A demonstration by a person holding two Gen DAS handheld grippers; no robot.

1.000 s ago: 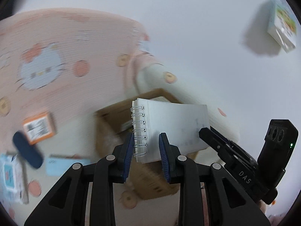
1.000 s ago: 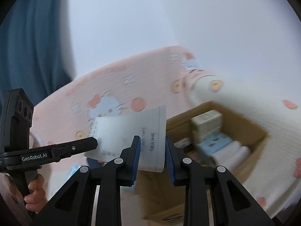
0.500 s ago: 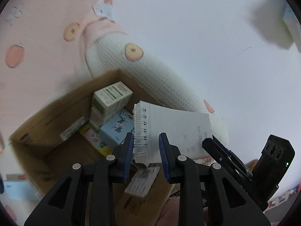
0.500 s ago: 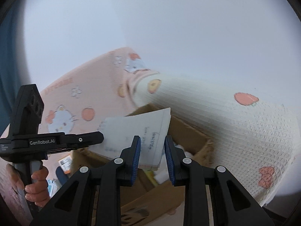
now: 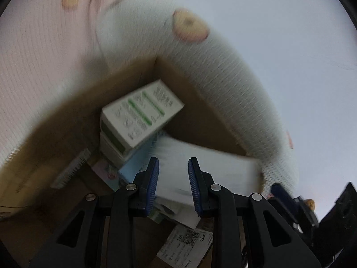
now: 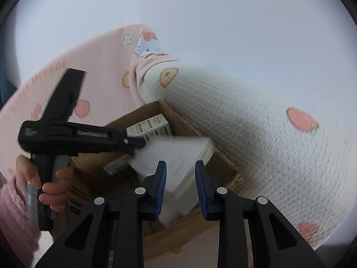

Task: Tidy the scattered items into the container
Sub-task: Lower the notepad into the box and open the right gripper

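The white spiral notebook [image 5: 212, 167] lies blurred inside the cardboard box [image 5: 67, 116], below both grippers; it also shows in the right wrist view [image 6: 178, 156]. My left gripper [image 5: 173, 185] is open above the box, with the notebook between and beyond its jaws, not pinched. My right gripper [image 6: 180, 189] is open too, over the notebook's near corner. The box [image 6: 225, 165] holds a white carton with green print [image 5: 142, 114], a light blue pack [image 5: 136, 167] and other small items.
A white waffle-weave blanket roll [image 6: 256, 138] with peach prints lies against the box's far side. A pink cartoon-print bedspread [image 6: 100, 67] spreads to the left. The left gripper's body and the hand holding it [image 6: 53, 187] are at the left of the right wrist view.
Both grippers have opened and let go of the notebook, which has dropped into the box. Both cameras have moved lower and closer to the box.
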